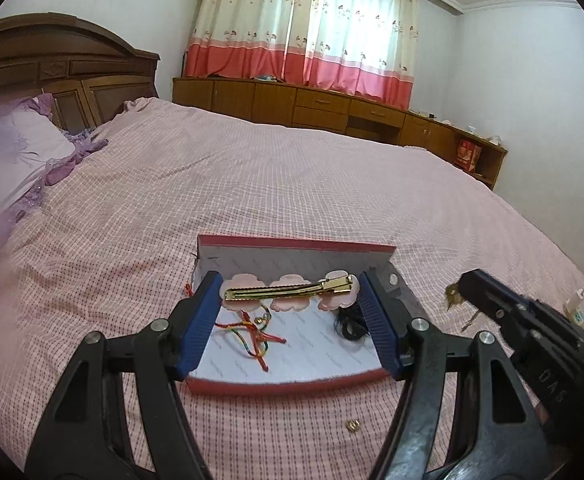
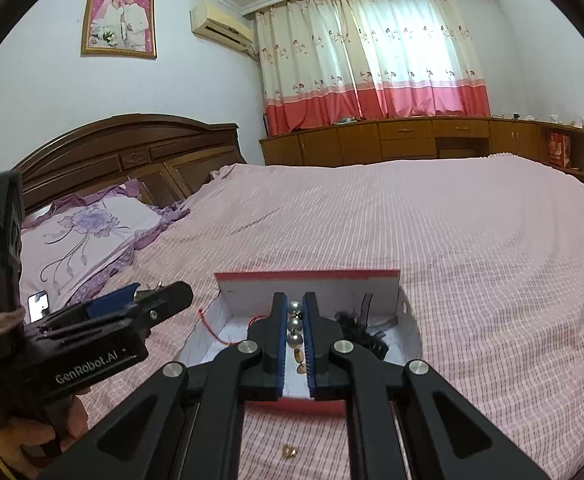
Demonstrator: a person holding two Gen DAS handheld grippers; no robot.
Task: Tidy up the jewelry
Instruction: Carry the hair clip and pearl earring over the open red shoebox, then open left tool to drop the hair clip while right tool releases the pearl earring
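A red box with white lining (image 1: 292, 388) lies open on the bed, also in the right wrist view (image 2: 312, 276). My left gripper (image 1: 289, 290) holds a gold hair clip with pink flowers (image 1: 287, 289) lengthwise between its blue pads, above the box. Inside lie a coloured string bracelet (image 1: 257, 334) and a black feathery piece (image 1: 350, 322). My right gripper (image 2: 295, 320) is shut on a pearl and gold piece (image 2: 294, 326) over the box. The black piece also shows in the right wrist view (image 2: 362, 330). In the left wrist view the right gripper (image 1: 458, 286) sits right of the box.
A small gold ring (image 1: 352, 425) lies on the pink checked bedspread (image 1: 251, 184) in front of the box, seen also in the right wrist view (image 2: 289, 451). A purple pillow (image 2: 83, 236) and wooden headboard (image 2: 131, 156) are at the left. Small items (image 1: 580, 312) lie at the right.
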